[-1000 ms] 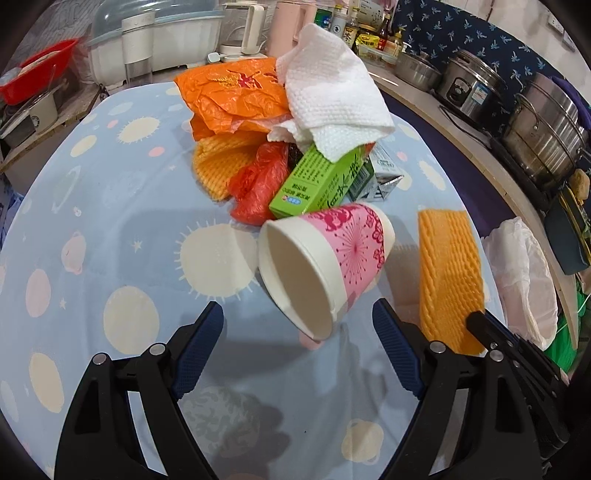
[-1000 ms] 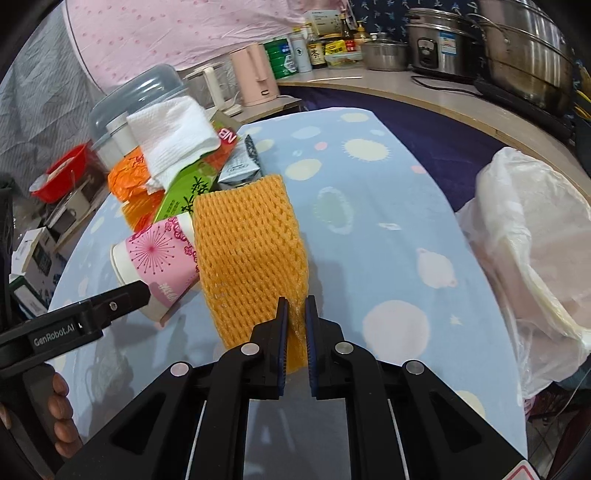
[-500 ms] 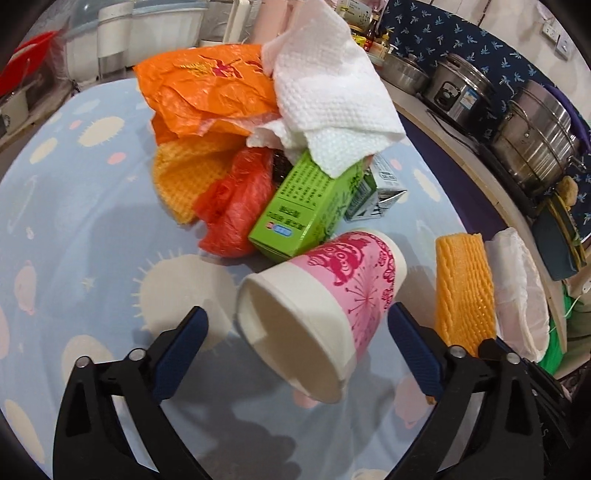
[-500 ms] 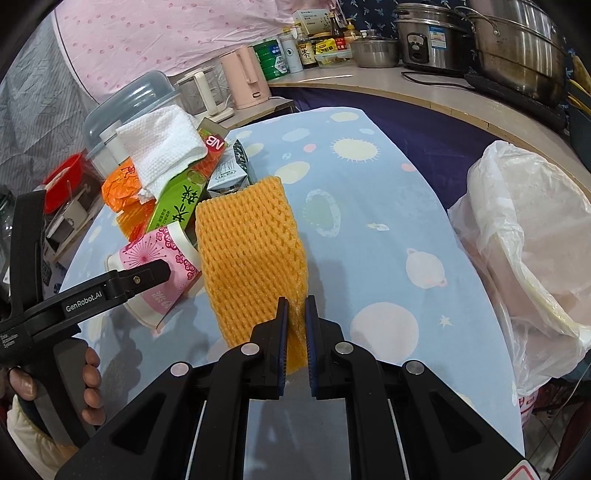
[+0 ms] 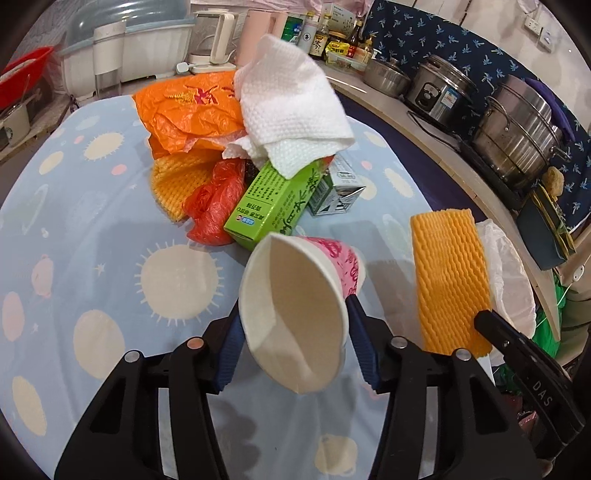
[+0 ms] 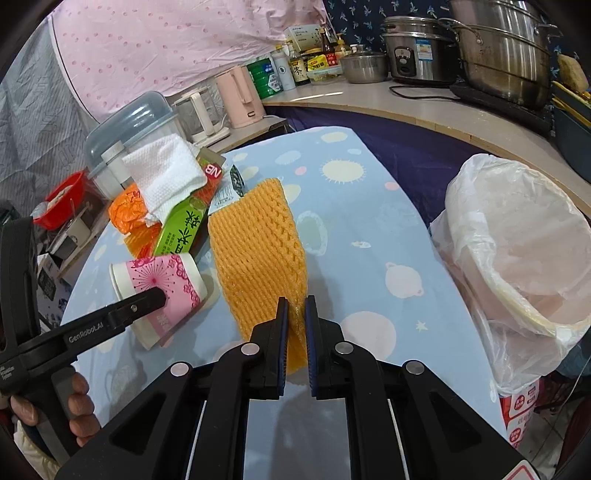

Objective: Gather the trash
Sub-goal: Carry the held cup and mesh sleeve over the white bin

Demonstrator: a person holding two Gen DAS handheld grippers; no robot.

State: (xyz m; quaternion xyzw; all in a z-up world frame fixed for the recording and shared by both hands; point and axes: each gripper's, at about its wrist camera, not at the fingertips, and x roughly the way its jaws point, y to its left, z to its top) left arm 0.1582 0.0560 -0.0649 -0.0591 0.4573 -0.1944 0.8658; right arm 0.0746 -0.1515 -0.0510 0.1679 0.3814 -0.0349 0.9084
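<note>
Both pieces gripped, carry step in hand. Left claw point(image 5: 295, 354) clamped on the paper cup point(image 5: 295, 314), raised off the counter point(image 5: 92, 266); right claw point(image 6: 294, 347) pinched on the orange foam net point(image 6: 258, 251). Next, likely: swing both over the lined bin point(image 6: 517, 258), well to the right, then release.

table point(image 6: 343, 192): blue planet-print cloth | counter point(image 6: 424, 107): curved, pots, bottles | wall point(image 5: 424, 33): navy patterned fabric
</note>
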